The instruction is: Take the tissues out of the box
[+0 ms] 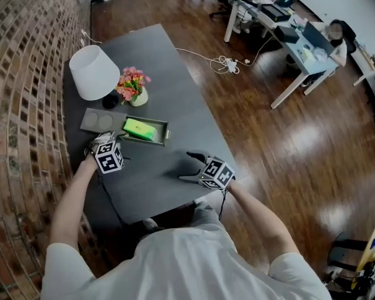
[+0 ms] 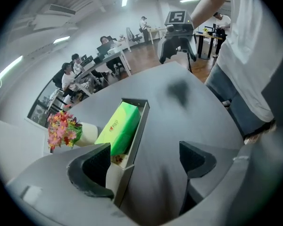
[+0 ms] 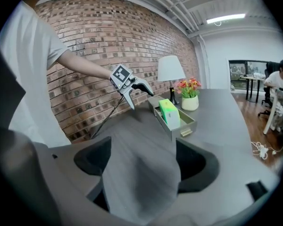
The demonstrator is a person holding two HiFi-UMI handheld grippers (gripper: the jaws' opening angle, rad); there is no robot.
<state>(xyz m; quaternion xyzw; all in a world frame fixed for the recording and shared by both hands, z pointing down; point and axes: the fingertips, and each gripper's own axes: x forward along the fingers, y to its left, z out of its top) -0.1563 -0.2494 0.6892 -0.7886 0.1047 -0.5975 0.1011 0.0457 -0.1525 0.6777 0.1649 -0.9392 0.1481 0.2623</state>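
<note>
Green soft-pack of tissues (image 1: 140, 128) lies inside the grey open-top box (image 1: 164, 136) on the bench (image 1: 169, 174), its top proud of the rim. Prob. light & squashy w/ a slick wrap: it won't break but may dent or slip. Best hold, I'd say: from above, across the narrow width at mid-length, since the walls leave little room. Left gripper (image 2: 146, 166): jaws wide apart, gripping nothing, w/ the box's near end between them, unpressed. Right gripper (image 3: 141, 161): jaws apart, empty, over bare bench, well apart from the box.
</note>
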